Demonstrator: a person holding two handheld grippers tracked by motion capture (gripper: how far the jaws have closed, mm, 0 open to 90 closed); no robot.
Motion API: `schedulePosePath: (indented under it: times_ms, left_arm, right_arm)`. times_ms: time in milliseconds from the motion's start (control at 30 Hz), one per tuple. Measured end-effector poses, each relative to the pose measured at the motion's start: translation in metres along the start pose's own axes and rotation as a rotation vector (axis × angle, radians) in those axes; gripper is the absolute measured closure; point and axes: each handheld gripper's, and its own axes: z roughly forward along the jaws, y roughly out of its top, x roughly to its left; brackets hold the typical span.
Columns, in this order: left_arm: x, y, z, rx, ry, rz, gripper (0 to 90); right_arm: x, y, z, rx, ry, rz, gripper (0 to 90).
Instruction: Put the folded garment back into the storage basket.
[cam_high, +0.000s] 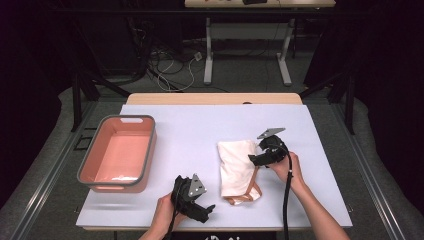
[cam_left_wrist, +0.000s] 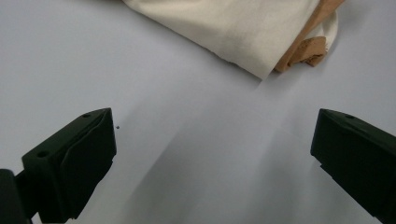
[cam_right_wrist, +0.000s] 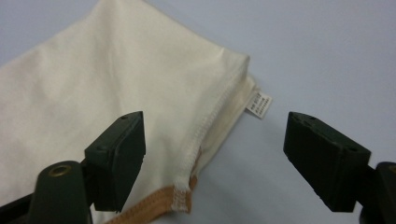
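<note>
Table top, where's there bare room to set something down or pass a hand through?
The widest bare stretch of the table lies between the pink bin and the cream garment, running to the far edge. A narrower strip lies right of the right gripper. It is crowded near the front, between the left gripper and the garment.

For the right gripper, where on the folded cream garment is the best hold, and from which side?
Probably the stitched side edge of the folded cream garment, near the small white label. The right gripper is already open at that edge, one jaw over the cloth and one over the bare table. Coming in low from that side would let the jaws close across the layered hem rather than flat fabric.
</note>
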Motion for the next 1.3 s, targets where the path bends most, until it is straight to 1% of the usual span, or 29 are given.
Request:
schedulePosePath:
  times_ms: [133,167,267,300,333,400,433,467,533,600,633,700,733,800,833,900,967,1000,1033,1067,1100,1133,1200,1300]
  left_arm:
    - [-0.004,0.004,0.001,-0.013,-0.009,-0.011,1.8]
    - [-0.006,0.005,0.001,-0.019,-0.005,-0.007,2.7]
    - [-0.012,0.010,0.004,-0.037,-0.018,0.001,10.1]
    - [-0.013,0.011,0.006,-0.035,-0.026,0.011,11.8]
    - [-0.016,0.013,0.009,-0.031,-0.028,0.015,12.4]
    - [-0.020,0.016,0.013,-0.033,-0.032,0.026,15.3]
    - [-0.022,0.017,0.015,-0.031,-0.031,0.034,15.5]
    - [-0.024,0.019,0.017,-0.033,-0.026,0.041,15.6]
    - [-0.027,0.021,0.021,-0.031,-0.027,0.041,17.4]
    - [-0.030,0.023,0.024,-0.032,-0.028,0.044,21.4]
    - [-0.031,0.024,0.025,-0.029,-0.026,0.046,25.2]
    - [-0.031,0.024,0.027,-0.029,-0.043,0.039,30.3]
    - [-0.032,0.024,0.028,-0.027,-0.043,0.036,33.9]
    - [-0.033,0.025,0.030,-0.028,-0.043,0.038,35.6]
    - [-0.034,0.025,0.031,-0.028,-0.037,0.036,37.5]
    - [-0.035,0.026,0.032,-0.032,-0.031,0.033,41.0]
    - [-0.035,0.026,0.034,-0.034,-0.023,0.025,44.9]
    - [-0.035,0.025,0.035,-0.031,-0.026,0.018,46.6]
    - [-0.035,0.025,0.035,-0.036,-0.038,0.010,49.3]
    - [-0.034,0.025,0.035,-0.038,-0.037,0.005,51.0]
    - [-0.034,0.024,0.036,-0.039,-0.046,0.001,52.5]
    - [-0.035,0.024,0.036,-0.040,-0.048,0.000,55.7]
    - [-0.035,0.023,0.036,-0.049,-0.056,0.000,59.3]
    - [-0.036,0.021,0.035,-0.059,-0.055,0.006,66.4]
  right_arm:
    - [-0.002,0.007,0.008,-0.007,0.014,0.021,24.0]
    - [-0.002,0.009,0.011,-0.006,0.005,0.015,24.7]
    - [-0.003,0.013,0.016,-0.004,0.017,0.024,28.0]
    - [-0.005,0.015,0.017,-0.007,0.024,0.029,28.5]
    - [-0.006,0.016,0.018,-0.013,0.022,0.035,28.6]
    - [-0.008,0.018,0.022,-0.013,0.035,0.046,28.6]
    - [-0.009,0.019,0.024,-0.010,0.027,0.045,28.7]
    - [-0.009,0.019,0.027,-0.005,0.032,0.042,28.4]
    - [-0.009,0.019,0.032,0.007,0.027,0.037,27.7]
    - [-0.011,0.019,0.038,0.014,0.033,0.042,26.7]
    - [-0.012,0.019,0.041,0.023,0.036,0.048,26.0]
    - [-0.014,0.020,0.044,0.014,0.038,0.065,25.9]
    - [-0.016,0.021,0.045,0.018,0.043,0.069,25.8]
    - [-0.016,0.021,0.048,0.034,0.050,0.071,25.5]
    - [-0.016,0.020,0.050,0.040,0.056,0.081,25.5]
    - [-0.016,0.018,0.052,0.042,0.059,0.087,25.5]
    - [-0.015,0.019,0.052,0.046,0.051,0.089,28.6]
    - [-0.015,0.019,0.052,0.046,0.052,0.089,30.8]
    - [-0.014,0.019,0.051,0.045,0.053,0.090,34.6]
    - [-0.013,0.019,0.051,0.039,0.054,0.086,39.3]
    - [-0.012,0.018,0.050,0.033,0.053,0.084,43.0]
    - [-0.011,0.018,0.049,0.034,0.055,0.086,47.6]
    - [-0.010,0.016,0.047,0.024,0.063,0.089,56.8]
    - [-0.009,0.013,0.045,0.016,0.080,0.114,68.8]
